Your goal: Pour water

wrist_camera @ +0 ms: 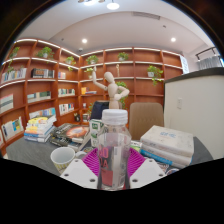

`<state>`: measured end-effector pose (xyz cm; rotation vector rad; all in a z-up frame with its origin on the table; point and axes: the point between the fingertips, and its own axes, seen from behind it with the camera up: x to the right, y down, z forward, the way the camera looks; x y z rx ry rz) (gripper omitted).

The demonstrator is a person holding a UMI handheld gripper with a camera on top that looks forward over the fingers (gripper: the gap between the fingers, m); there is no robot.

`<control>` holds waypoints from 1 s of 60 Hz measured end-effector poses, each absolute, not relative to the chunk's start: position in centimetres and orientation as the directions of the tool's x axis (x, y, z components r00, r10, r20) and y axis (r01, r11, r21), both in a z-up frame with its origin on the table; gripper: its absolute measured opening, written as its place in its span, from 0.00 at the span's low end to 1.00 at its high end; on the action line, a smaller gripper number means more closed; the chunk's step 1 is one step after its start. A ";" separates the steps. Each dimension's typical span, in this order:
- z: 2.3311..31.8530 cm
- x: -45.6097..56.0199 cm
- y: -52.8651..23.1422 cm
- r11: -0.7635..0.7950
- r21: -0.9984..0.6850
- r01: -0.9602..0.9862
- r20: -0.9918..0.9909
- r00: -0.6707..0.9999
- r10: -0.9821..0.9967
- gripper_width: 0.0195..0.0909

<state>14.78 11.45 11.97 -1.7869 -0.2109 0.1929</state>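
the water bottle (pixel 113 148) stands upright between your fingers (pixel 88 172), clear plastic with a white cap, its body filling the space between the purple pads. the fingers look closed against its sides, pinching it around the middle, though contact on each side is hard to confirm. expect thin, smooth plastic: light if part empty, slippery, and likely to buckle under a hard squeeze, so hold the mid-body firmly but gently and keep the grip below the shoulder. the cap appears still on, so pouring would need it off first. just beside the bottle, near the one finger, a white cup (pixel 62 157) sits on the table (pixel 30 157), likely your target. beyond it are stacked books (pixel 39 128), a wooden mannequin (pixel 116 90) and folded packs (pixel 168 145).
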 end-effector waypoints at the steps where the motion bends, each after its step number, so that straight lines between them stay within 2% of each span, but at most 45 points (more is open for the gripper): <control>1: 11.8 14.8 11.6 -0.220 -0.975 0.030 -0.026 0.969 0.247 0.21; 11: 9.6 14.8 12.3 -0.189 -0.981 0.033 -0.019 0.964 0.265 0.23; 22: 9.9 14.6 11.9 -0.127 -0.989 0.073 0.036 0.963 0.267 0.22; 33: 9.5 14.7 11.7 -0.164 -0.984 0.071 0.030 0.971 0.239 0.45; 40: 8.7 14.9 10.5 -0.198 -0.978 0.066 0.024 0.977 0.210 0.76; 42: 8.6 14.9 9.8 -0.202 -0.978 0.057 0.016 0.980 0.200 0.81; 52: 8.6 16.2 4.6 -0.250 -0.968 0.012 -0.009 0.997 0.083 0.83; 60: 10.7 16.6 -0.4 -0.245 -0.969 -0.022 -0.023 1.000 0.002 0.85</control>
